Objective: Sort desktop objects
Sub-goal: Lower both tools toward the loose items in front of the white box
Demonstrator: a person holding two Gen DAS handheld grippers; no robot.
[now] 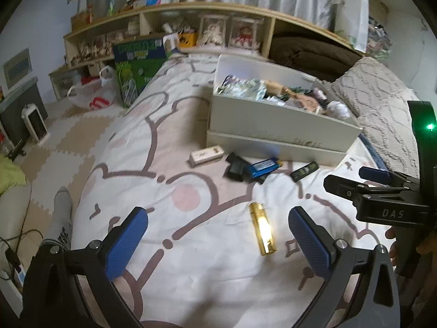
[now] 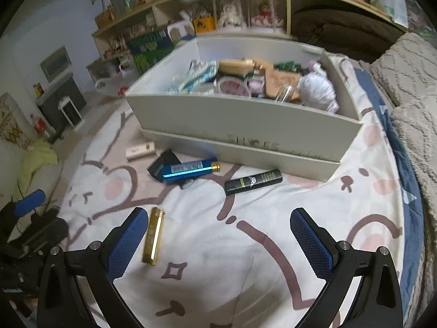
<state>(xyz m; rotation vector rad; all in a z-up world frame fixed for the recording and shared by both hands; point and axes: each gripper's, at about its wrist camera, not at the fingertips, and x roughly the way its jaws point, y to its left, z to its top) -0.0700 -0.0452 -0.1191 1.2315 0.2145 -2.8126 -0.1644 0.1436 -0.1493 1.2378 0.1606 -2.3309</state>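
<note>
A gold tube (image 1: 262, 229) (image 2: 153, 235) lies on the patterned bedsheet between my two grippers. My left gripper (image 1: 218, 242) is open, and the tube rests between its fingers, nearer the right one. My right gripper (image 2: 220, 242) is open too, with the tube just inside its left finger. Farther off lie a blue tube (image 1: 262, 166) (image 2: 189, 170), a black tube (image 1: 304, 171) (image 2: 253, 181), a small black box (image 1: 235, 167) (image 2: 163, 162) and a pale case (image 1: 206, 155) (image 2: 141, 150). Behind them stands a white storage box (image 1: 275, 121) (image 2: 245, 117) full of assorted items.
A grey textured blanket (image 1: 382, 101) (image 2: 409, 87) lies at the right. A wooden shelf (image 1: 174, 19) (image 2: 218, 2) full of things runs behind the bed. To the left are a foam-mat floor (image 1: 68, 142) with bags and a small heater (image 1: 35, 121). A socked foot (image 1: 61, 218) rests by the bed edge.
</note>
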